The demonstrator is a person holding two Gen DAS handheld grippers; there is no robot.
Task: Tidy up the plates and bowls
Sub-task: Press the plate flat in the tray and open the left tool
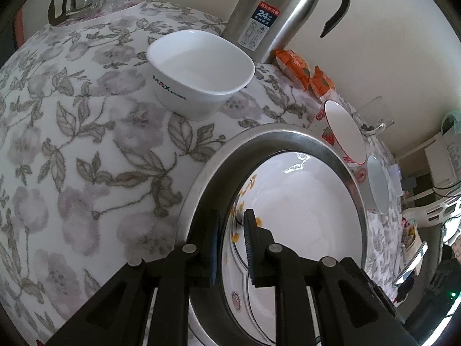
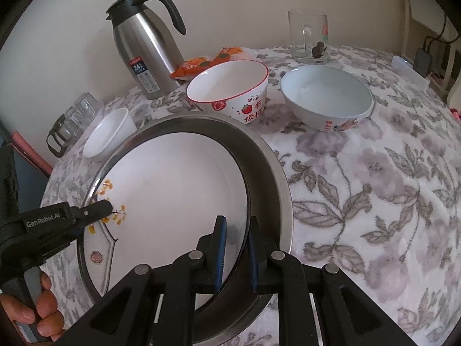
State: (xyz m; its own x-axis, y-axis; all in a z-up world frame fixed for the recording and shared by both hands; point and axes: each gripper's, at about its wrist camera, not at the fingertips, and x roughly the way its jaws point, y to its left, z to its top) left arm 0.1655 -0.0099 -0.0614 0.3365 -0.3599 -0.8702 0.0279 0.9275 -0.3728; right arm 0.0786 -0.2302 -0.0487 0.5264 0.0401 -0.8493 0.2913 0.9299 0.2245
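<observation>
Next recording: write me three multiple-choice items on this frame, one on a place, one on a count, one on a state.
1. Where does the white flowered plate lie?
A. inside the steel pan
B. under the thermos
C. in a bowl

2. How many bowls stand on the tablecloth?
A. one
B. three
C. five

3. How are the right tongs?
A. wide open above the table
B. shut on the plate's rim
C. holding a glass

Answers:
1 A: the pan's rim rings the plate.
2 B: strawberry bowl, pale blue bowl, small white bowl.
3 B: the pads pinch the rim.
</observation>
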